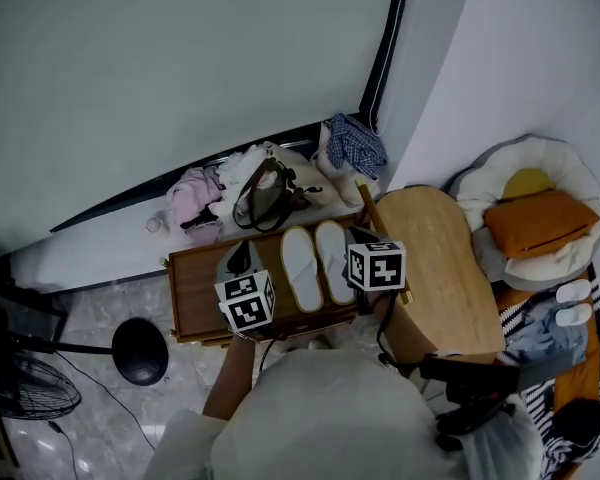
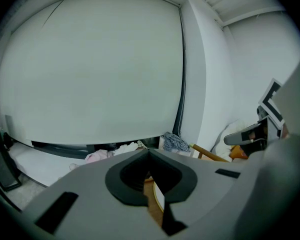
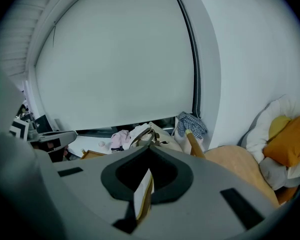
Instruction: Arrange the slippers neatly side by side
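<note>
Two white slippers lie side by side on a low wooden table (image 1: pixel 195 290) in front of me. The left slipper (image 1: pixel 300 266) and the right slipper (image 1: pixel 334 259) are flat, thin and oblong with rounded ends. Each has a wide white band across its far half and an open heel at the end nearer me. Their toes point away from me, toward the window wall. They lie parallel, with their long sides touching or just apart; I cannot tell which. The left one sits a little nearer me than the right. Both are plain white, with no pattern that I can make out.

My left gripper (image 2: pixel 149 153) hovers at the near left part of the table, just beside the left slipper's heel. Its jaws are pressed together at the tips and pinch nothing. Through the slit below the tips I see a strip of brown wood and a curved white slipper edge.

My right gripper (image 3: pixel 150 147) is at the near right corner, by the right slipper's heel. Its jaws are also closed tip to tip and hold nothing. A sliver of white slipper and tan wood shows through the gap.

Behind the table, on the window ledge, are a bag (image 1: pixel 265 200), a pink cloth (image 1: pixel 192 196) and a checked cloth (image 1: pixel 356 144).
</note>
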Tool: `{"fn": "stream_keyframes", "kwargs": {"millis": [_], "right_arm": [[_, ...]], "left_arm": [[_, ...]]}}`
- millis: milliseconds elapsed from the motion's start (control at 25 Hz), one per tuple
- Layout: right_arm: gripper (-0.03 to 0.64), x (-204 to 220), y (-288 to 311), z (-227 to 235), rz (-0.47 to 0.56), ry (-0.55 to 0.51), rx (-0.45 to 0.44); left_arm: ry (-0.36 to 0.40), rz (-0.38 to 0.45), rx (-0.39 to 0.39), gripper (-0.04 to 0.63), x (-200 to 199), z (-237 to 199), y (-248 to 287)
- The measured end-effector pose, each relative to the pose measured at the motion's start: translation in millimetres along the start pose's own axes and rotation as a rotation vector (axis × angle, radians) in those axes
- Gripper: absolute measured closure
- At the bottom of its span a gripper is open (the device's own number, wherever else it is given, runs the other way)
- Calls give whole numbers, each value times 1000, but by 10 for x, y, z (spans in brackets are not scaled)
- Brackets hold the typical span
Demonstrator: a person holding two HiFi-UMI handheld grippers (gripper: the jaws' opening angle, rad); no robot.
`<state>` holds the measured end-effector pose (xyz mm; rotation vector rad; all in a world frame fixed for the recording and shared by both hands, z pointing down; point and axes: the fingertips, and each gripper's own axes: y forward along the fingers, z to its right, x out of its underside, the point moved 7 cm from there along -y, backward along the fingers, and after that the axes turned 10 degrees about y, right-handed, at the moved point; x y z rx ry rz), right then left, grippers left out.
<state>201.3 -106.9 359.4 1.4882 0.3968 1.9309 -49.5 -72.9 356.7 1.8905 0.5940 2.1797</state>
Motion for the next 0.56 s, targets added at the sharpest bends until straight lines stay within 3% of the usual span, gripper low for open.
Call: {"fn": "stream_keyframes", "kwargs": {"millis": [560], "right_arm": [[583,54,-19,-13,-19,9,11]], "left_arm": [[14,-10,23,591,12,-10,11]]}}
